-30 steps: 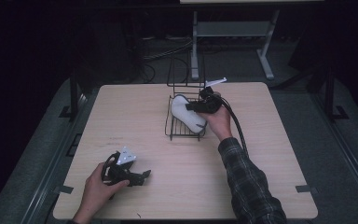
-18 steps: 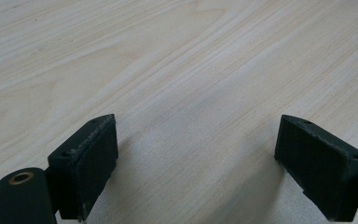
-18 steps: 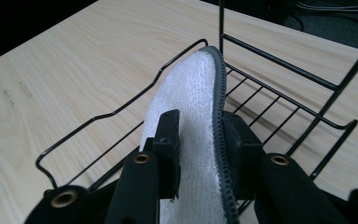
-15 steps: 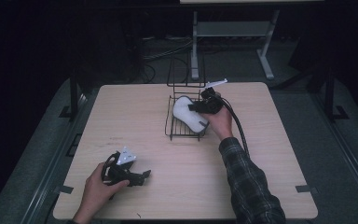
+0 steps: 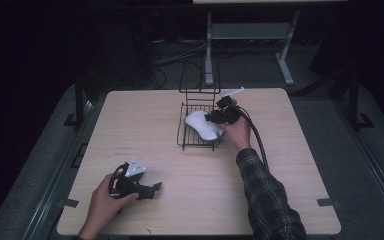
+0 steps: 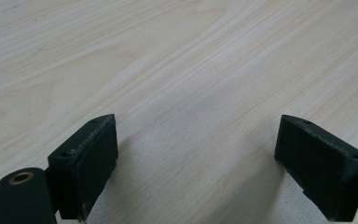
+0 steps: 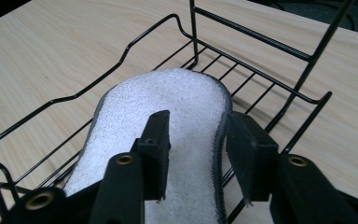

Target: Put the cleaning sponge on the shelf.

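Right gripper (image 7: 198, 154), just opening, straddles white sponge (image 7: 168, 126).

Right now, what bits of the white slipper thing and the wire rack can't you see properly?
- Slipper: its near end runs off the bottom edge of the right gripper view, behind the right gripper, whose jaws have just been opening around its edge.
- Slipper's underside: hidden where it lies on the rack.
- Rack's tall back frame: thin black wires fade into the dark floor in the high view.
- Left gripper: just open jaws over bare table.
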